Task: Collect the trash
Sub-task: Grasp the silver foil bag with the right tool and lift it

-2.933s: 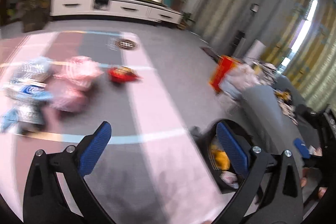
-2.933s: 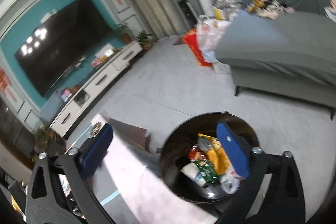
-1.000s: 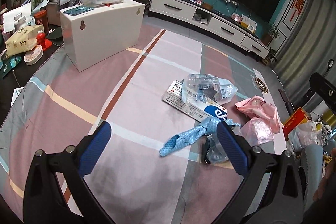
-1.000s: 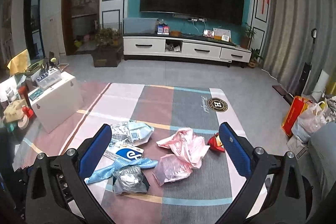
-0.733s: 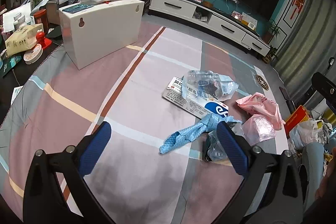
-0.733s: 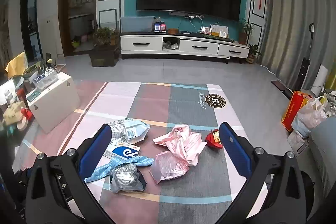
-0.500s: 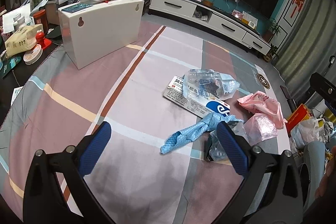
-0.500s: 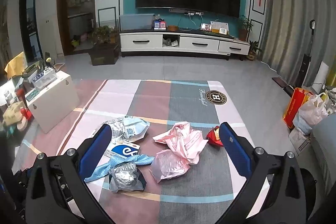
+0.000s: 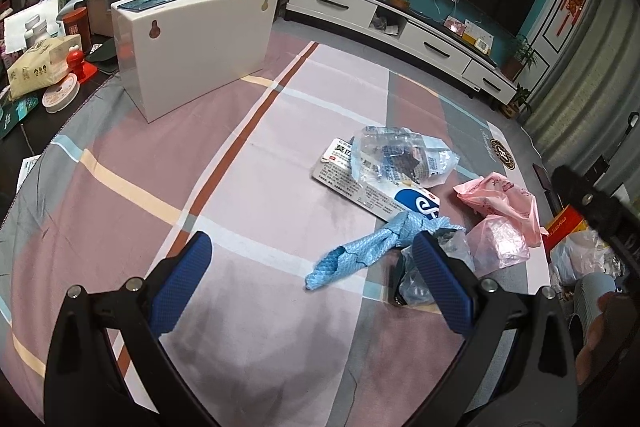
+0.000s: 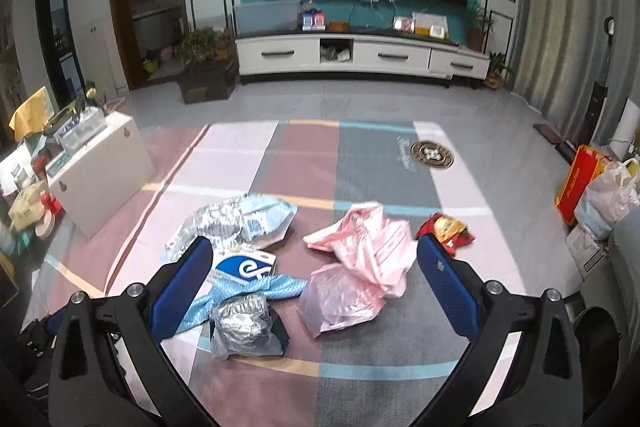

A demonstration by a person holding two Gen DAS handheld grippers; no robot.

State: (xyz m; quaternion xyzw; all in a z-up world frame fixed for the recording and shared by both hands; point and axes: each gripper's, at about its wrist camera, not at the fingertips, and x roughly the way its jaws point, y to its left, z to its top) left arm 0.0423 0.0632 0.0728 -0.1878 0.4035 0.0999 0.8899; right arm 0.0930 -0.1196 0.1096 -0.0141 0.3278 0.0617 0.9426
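Trash lies on a striped cloth: a blue rag (image 9: 372,247) (image 10: 248,289), a white and blue box (image 9: 380,193) (image 10: 246,265), a clear crumpled bag (image 9: 404,157) (image 10: 240,217), pink plastic bags (image 9: 502,211) (image 10: 360,263), a grey foil bag (image 10: 244,323) (image 9: 420,283) and a red snack wrapper (image 10: 446,229). My left gripper (image 9: 312,285) is open and empty, above the cloth left of the pile. My right gripper (image 10: 314,289) is open and empty, above the pile's near side.
A white box (image 9: 192,43) with a clear plastic case on top stands at the far left of the cloth. Clutter (image 9: 40,67) lies beyond it. A white TV cabinet (image 10: 360,57) lines the far wall. Bags (image 10: 600,195) stand at the right.
Both grippers swung away from the black bin towards the trash on the cloth. Over the last second both drifted slightly closer to the pile. Both stayed open.
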